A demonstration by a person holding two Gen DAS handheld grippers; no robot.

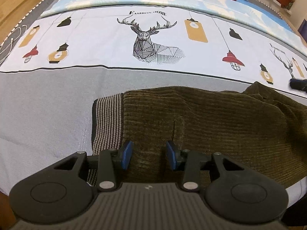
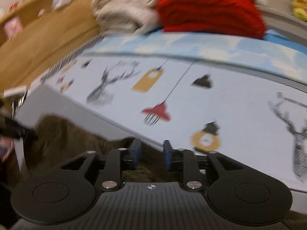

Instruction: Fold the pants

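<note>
Olive-brown corduroy pants (image 1: 211, 124) lie folded on the bed, with a striped waistband (image 1: 107, 122) at their left end. My left gripper (image 1: 149, 155) hangs just over the near part of the pants, pointing steeply down. Its blue pads (image 1: 126, 154) are apart and pinch nothing. In the blurred right wrist view, my right gripper (image 2: 150, 154) is open over the far edge of the pants (image 2: 63, 134), with only fabric and sheet showing in the gap. A dark blurred shape (image 1: 298, 84) at the right edge of the left wrist view is too unclear to name.
The bed sheet (image 1: 96, 44) has deer and lantern prints and a grey band near me. A red folded blanket (image 2: 211, 9) and beige folded cloth (image 2: 122, 9) lie at the far end. Wooden boards (image 2: 38, 44) run along the left, and a white cable (image 1: 11, 38) lies there.
</note>
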